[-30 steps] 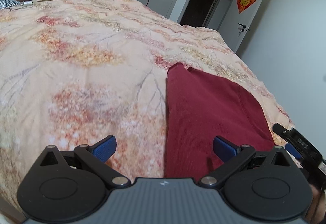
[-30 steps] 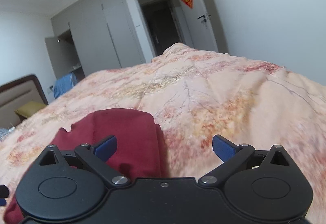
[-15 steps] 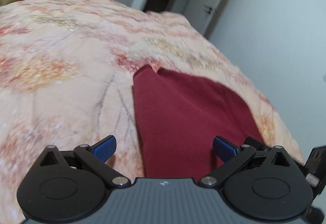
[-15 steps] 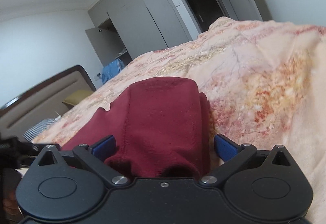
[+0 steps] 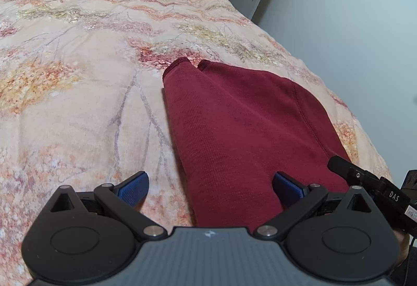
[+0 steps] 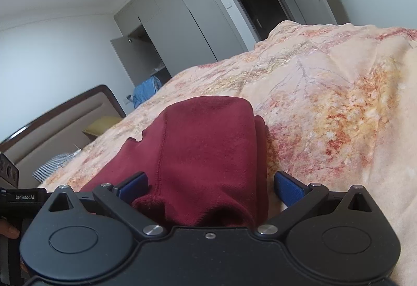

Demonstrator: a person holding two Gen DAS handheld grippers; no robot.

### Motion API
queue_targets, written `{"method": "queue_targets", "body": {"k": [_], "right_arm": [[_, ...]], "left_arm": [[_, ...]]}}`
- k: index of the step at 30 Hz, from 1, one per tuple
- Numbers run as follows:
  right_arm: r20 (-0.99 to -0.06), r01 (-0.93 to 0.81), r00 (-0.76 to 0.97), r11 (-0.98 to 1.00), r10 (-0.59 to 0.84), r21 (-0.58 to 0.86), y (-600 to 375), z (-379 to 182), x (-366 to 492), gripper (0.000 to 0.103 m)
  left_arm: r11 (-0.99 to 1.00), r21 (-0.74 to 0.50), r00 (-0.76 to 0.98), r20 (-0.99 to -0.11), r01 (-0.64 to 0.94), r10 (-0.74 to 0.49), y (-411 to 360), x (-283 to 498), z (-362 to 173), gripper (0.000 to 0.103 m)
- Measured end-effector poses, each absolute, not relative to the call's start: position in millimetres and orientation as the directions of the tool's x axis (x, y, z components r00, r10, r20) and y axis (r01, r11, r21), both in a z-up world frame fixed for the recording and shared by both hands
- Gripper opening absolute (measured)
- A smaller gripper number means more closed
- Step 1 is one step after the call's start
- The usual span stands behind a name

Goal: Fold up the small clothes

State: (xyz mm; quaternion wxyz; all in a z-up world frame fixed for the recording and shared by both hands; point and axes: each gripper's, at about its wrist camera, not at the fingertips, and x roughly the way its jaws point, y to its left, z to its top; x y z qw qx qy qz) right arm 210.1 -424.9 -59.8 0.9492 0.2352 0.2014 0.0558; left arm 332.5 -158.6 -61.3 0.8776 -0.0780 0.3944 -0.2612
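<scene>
I have the dark red garment [image 5: 242, 129] lying folded on the bed [image 5: 78, 93], running from 6 toward 12 o'clock. Left gripper [image 5: 209, 188] and right gripper [image 6: 211, 185] both have fingers spread, straddling its near edge. It looks soft and limp; I'd pinch the near corners.

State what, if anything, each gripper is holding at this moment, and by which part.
Nothing is held. The left gripper and right gripper are both open, each straddling the near edge of the dark red garment.

You're over a bed [image 5: 78, 93] with a peach floral cover. On it lies a folded dark red garment [image 5: 234, 129].
</scene>
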Motion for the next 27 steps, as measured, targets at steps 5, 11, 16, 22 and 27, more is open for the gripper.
{"method": "queue_targets", "body": {"k": [5,11,16,22,27], "right_arm": [[-0.407,0.004,0.889,0.883,0.212,0.468,-421.5,-50.3,221.0,0.087],[-0.435,0.039,0.877,0.874,0.202,0.484,-422.2,-43.4,225.1,0.072],[-0.436,0.063,0.887,0.894,0.154,0.443,-407.8,-37.8,221.2,0.054],[-0.391,0.043,0.917,0.955,0.078,0.293,-375.6,-15.2,216.9,0.024],[-0.310,-0.017,0.947,0.975,0.087,0.222,-347.7,9.5,217.9,0.021]], "left_arm": [[0.849,-0.353,0.515,-0.681,0.393,-0.521,-159.2,340.4,-56.4,0.103],[0.822,-0.383,0.488,-0.669,0.421,-0.561,-157.1,345.0,-52.5,0.092],[0.783,-0.433,0.460,-0.639,0.447,-0.616,-156.5,345.6,-49.8,0.066],[0.773,-0.451,0.492,-0.599,0.445,-0.632,-146.9,343.3,-39.9,0.031],[0.761,-0.441,0.516,-0.561,0.476,-0.648,-133.0,339.0,-23.0,0.026]]}}
